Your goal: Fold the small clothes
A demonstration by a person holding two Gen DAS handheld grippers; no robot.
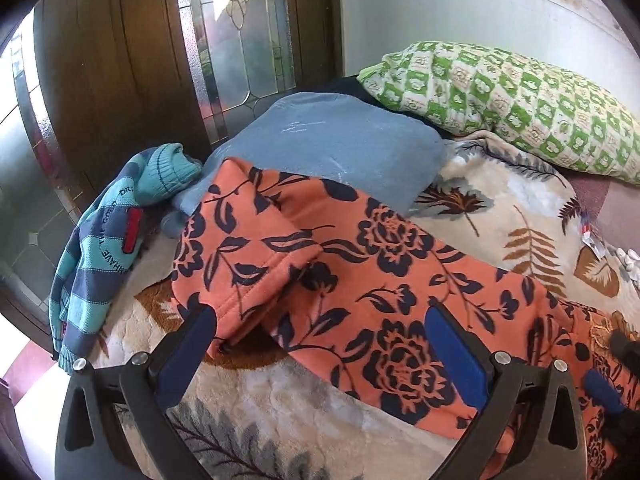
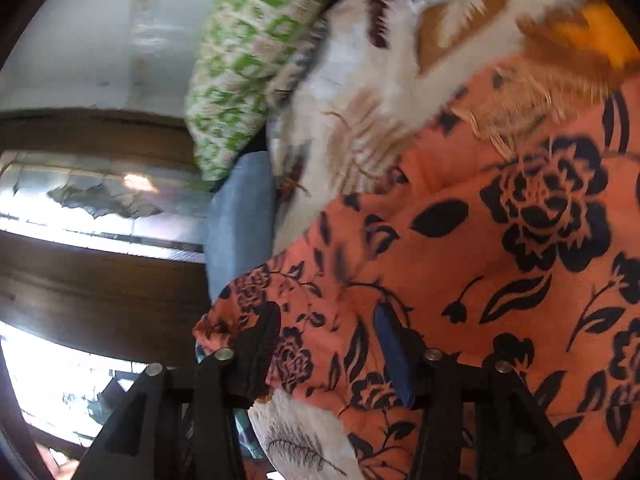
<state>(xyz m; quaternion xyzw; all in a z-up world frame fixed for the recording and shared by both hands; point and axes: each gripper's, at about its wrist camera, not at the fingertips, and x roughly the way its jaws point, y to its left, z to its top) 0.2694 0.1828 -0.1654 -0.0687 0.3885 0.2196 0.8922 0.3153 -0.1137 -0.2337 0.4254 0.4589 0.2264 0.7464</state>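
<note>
Left wrist view
Garment: an orange garment [image 1: 360, 264] with dark flowers lies spread on the bed, running from the left edge toward the near right corner; one part is folded over on its left end.
Left gripper [image 1: 320, 344]: released, jaws wide apart, hovering over the garment; nothing is pinched between the blue pads [image 1: 456, 356].
Right gripper [image 1: 608, 376]: only a dark tip and a blue pad show at the right edge of the picture, over the garment; its state cannot be told here.
Sweater: a striped teal sweater [image 1: 104, 240] is bunched at the bed's left edge, just beside the garment.
Towel: a folded blue towel [image 1: 340, 148] lies behind the garment, touching it.
Pillow: a green-checked pillow [image 1: 508, 100] sits at the far end, against the wall.
Blanket: a cream blanket [image 1: 500, 208] with a leaf print covers the bed.

Right wrist view (blurred)
Garment [image 2: 500, 280]: fills the right and lower part of the picture.
Right gripper [image 2: 328, 344]: jaws part open, fabric lying between them; the pads do not appear to press on it.
Pillow [image 2: 248, 64], towel [image 2: 240, 220], blanket [image 2: 360, 92]: all beyond the garment.
</note>
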